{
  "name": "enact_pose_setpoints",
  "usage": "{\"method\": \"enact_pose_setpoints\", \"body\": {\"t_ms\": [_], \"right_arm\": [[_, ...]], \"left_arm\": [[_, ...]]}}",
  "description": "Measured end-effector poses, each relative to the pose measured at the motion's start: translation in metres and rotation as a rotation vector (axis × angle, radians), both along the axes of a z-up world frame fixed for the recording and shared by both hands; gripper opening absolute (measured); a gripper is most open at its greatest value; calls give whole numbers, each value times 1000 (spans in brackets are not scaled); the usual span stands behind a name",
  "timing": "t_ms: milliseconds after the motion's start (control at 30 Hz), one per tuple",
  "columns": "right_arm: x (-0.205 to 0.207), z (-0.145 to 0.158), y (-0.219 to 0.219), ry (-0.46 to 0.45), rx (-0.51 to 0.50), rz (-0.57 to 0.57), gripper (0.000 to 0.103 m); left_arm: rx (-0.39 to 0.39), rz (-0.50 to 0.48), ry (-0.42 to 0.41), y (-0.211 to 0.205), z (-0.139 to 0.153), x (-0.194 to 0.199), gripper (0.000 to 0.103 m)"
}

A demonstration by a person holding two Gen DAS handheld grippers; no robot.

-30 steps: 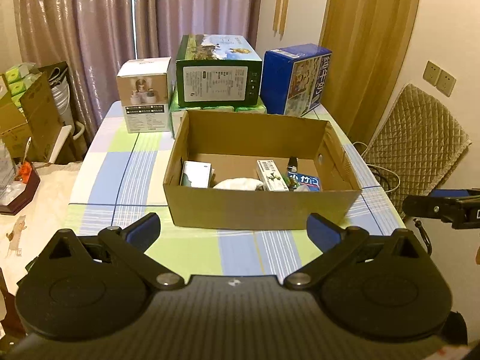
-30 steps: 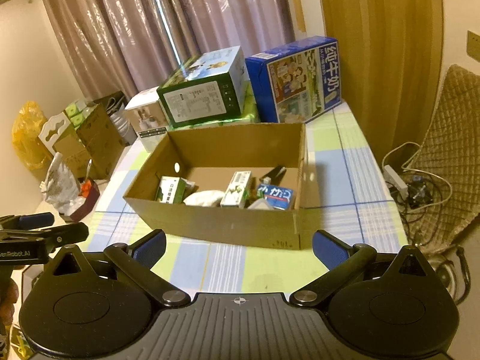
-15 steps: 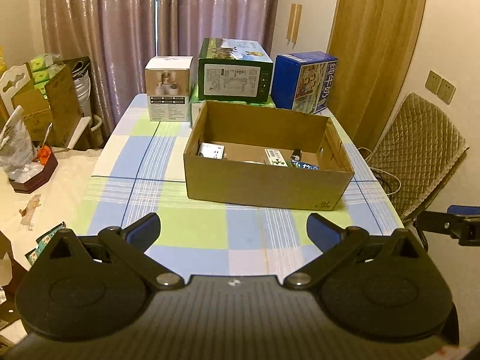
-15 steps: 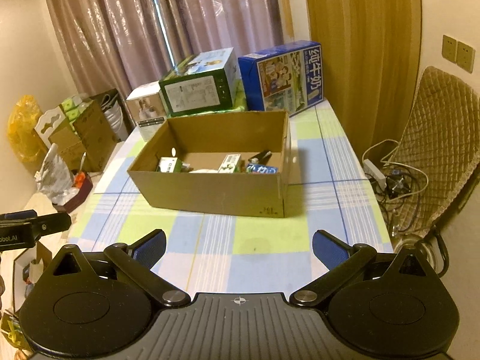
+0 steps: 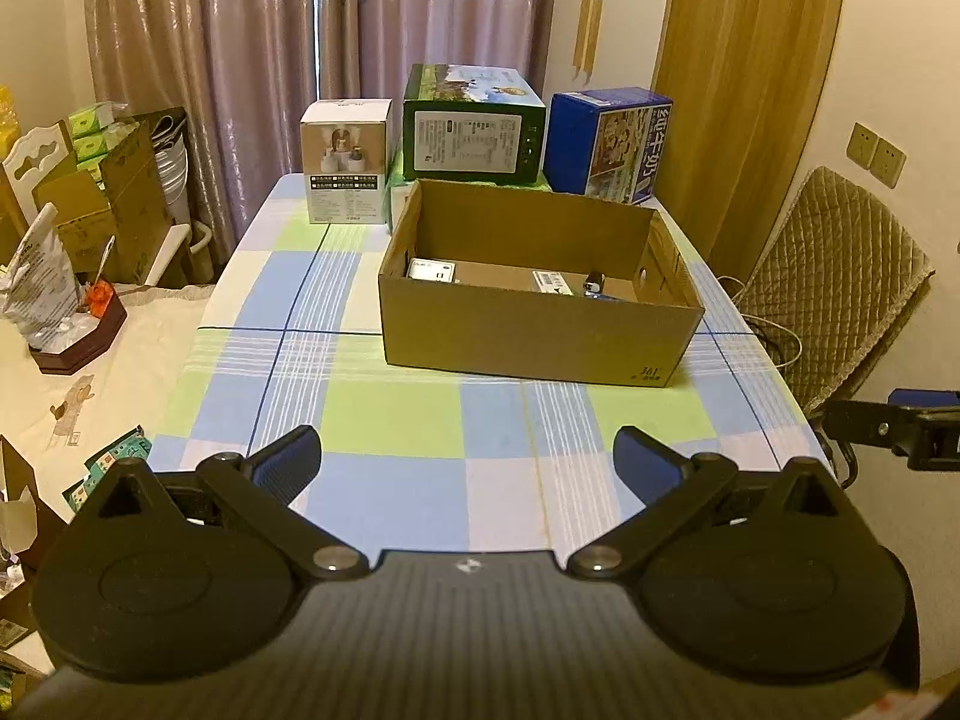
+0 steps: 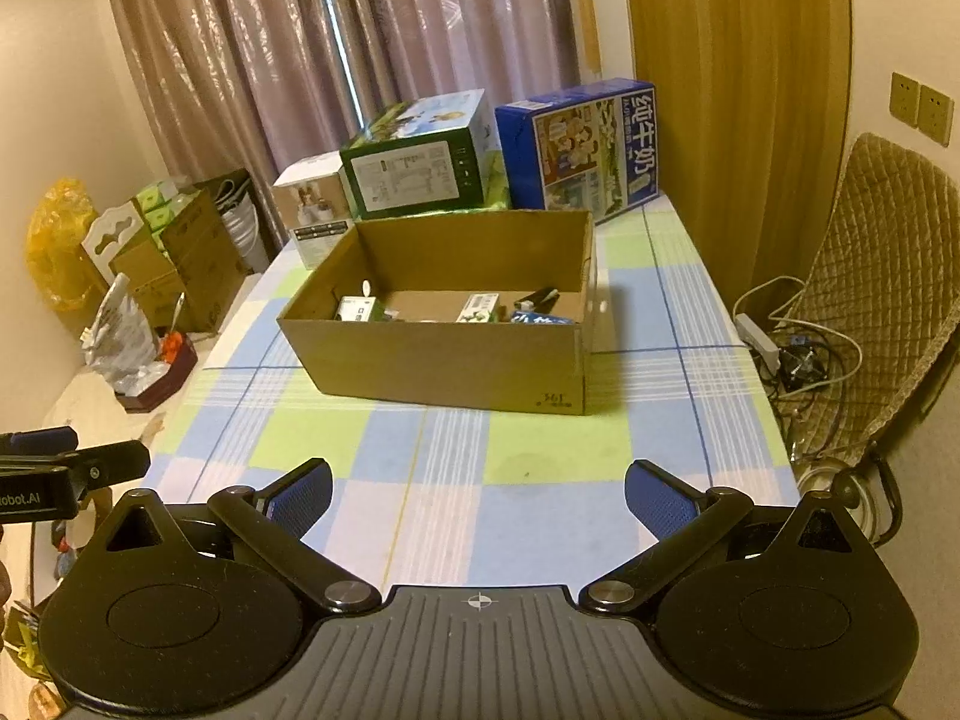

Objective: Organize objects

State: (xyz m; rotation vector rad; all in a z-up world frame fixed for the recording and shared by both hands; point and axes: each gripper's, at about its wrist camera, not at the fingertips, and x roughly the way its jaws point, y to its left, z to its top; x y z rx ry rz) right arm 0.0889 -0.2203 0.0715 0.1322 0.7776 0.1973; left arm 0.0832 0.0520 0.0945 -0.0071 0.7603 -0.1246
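Left tool: fingers spread wide with nothing between them, hanging over the near end of the worktop, well short of the cardboard box.
Right tool: blue-padded fingers also spread wide, holding nothing, over the near end of the worktop; its tip shows at the right edge of the left wrist view.
Worktop: long, covered by a cloth checked in blue, green and white.
Cardboard box: open-topped, standing on the middle of the worktop, apart from both tools.
Box contents: small items lie on the floor of the box along its near wall. A white and green packet sits at the left, a second small carton near the middle, a dark item and a blue packet at the right. From the left wrist view the near wall hides most of them.
Far end: a white product box at the left, a green carton in the middle resting on something green, and a blue milk carton case at the right, all behind the cardboard box.
Surroundings: curtains behind the worktop, a quilted chair to the right with cables on the floor beside it, and brown boxes stacked to the left.
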Motion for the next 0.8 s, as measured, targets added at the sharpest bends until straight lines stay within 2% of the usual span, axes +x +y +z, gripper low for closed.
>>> {"method": "enact_pose_setpoints", "body": {"t_ms": [300,800], "right_arm": [[-2,-4,5,2,-21,3,101],[-2,-11,5,13,-16,2,101]], "left_arm": [[29,-17,-9,-4,-2,-2,102],[13,-22,5,-6,-8,-2,102]]}}
